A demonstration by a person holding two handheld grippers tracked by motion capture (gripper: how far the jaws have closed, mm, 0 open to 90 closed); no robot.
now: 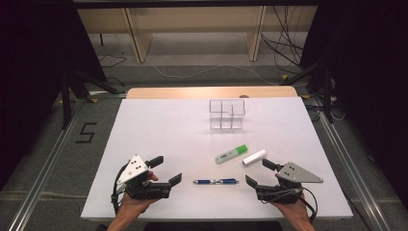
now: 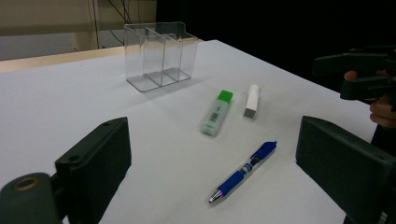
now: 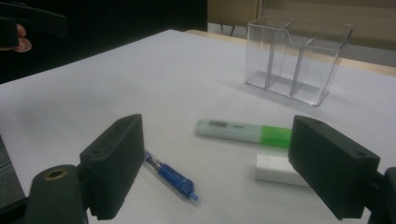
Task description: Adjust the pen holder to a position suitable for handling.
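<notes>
High view: white worktop, seen from above. Near the bottom edge, left gripper in a hand, jaws spread wide, nothing between them, pointing toward the middle. Opposite it, right gripper in the other hand, jaws likewise wide apart and empty, pointing back toward the left one. Between the two grippers, blue pen lying flat, touched by neither. Just beyond the pen, green highlighter lying at a slant, and right beside it a white eraser, not touching. Farther back, toward the far edge, clear plastic organiser standing upright, compartments empty.

Left gripper view: two black jaws rising from the bottom, far apart, gripping nothing. Blue pen on the worktop between and just ahead of them, tip nearest the camera. Beyond it, green highlighter with white eraser alongside. Clear plastic organiser farther back. At the right edge, right gripper, jaws apart.

Right gripper view: own black jaws wide apart, empty. Blue pen lying close by the left-hand jaw, not touching. Green highlighter ahead, white eraser partly behind the right-hand jaw. Clear plastic organiser beyond.
</notes>
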